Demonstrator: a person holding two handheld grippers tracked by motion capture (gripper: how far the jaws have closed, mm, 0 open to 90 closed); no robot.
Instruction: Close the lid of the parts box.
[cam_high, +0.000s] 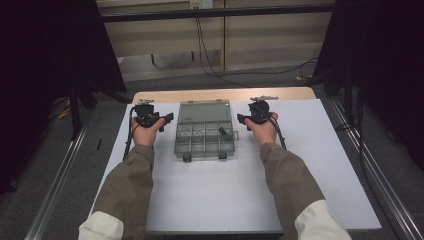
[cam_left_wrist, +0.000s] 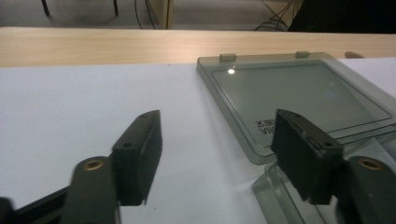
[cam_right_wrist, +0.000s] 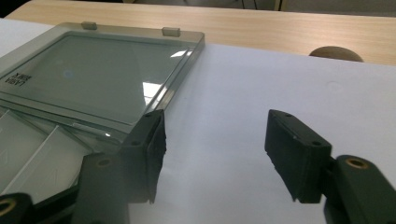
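Organizer box (cam_high: 205, 129), clear grey plastic w/ dividers, lies open at the middle of the worktop (cam_high: 320, 170), lid (cam_high: 205, 111) folded flat toward the far side, two dark latches on the near edge. A small dark part (cam_high: 223, 132) sits in one right-hand compartment; other compartments look empty, though they're too small to tell for sure.

Left tool (cam_high: 150, 119) hangs just beside the box's left edge, right tool (cam_high: 256, 116) just beside its right edge, both apart from the plastic. In the left gripper view the left tool (cam_left_wrist: 217, 158) has its jaws spread partway w/ bare white worktop (cam_left_wrist: 93, 102) between them; the lid (cam_left_wrist: 299, 93) runs behind the right-hand jaw, not pinched. In the right gripper view the right tool (cam_right_wrist: 215, 158) is likewise half spread, nothing between the jaws, lid (cam_right_wrist: 93, 74) corner behind the left-hand jaw.

Step in hand, by the look of it: approach/bracketing, box flanked on both sides, no contact yet. Likely next: either close the lid or get at the contents. Closing would call for each tool to move inward to a lid side edge, nip the thin rim evenly, then swing it toward the person together; uneven lift could twist the lid on its hinges (cam_right_wrist: 170, 31).
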